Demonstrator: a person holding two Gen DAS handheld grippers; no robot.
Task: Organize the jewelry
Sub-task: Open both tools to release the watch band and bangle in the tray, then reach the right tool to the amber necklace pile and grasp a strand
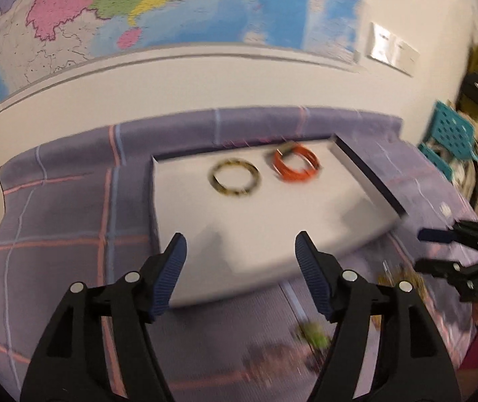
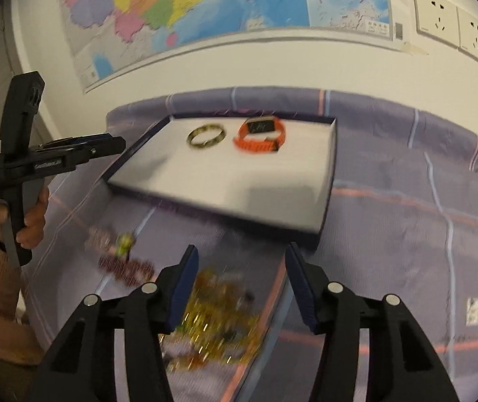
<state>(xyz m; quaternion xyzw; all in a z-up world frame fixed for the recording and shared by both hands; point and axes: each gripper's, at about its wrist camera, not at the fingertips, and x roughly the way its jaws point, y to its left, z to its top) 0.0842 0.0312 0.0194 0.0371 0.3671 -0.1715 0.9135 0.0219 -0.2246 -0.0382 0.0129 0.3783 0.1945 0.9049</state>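
A white shallow box [image 1: 205, 234] [image 2: 326, 181] with dark rim lies on the purple checked cloth. In it are a mottled gold-black bangle [image 1: 234, 181] [image 2: 207, 135] and an orange band [image 1: 295, 163] [image 2: 260, 134]. My left gripper [image 1: 240, 254] is open and empty over the box's near edge. My right gripper [image 2: 240, 261] is open and empty above a blurred gold chain pile [image 2: 219, 315] on the cloth. It also shows at the right of the left wrist view [image 1: 440, 251]. A beaded piece with a green bit [image 2: 123, 254] [image 1: 312, 333] lies left of the gold pile.
The cloth-covered table [image 2: 406, 234] stands against a white wall with a map [image 2: 205, 0] and sockets [image 2: 453, 23]. A teal perforated basket [image 1: 450, 134] and clutter stand to the right. A white tag [image 2: 477, 311] lies on the cloth.
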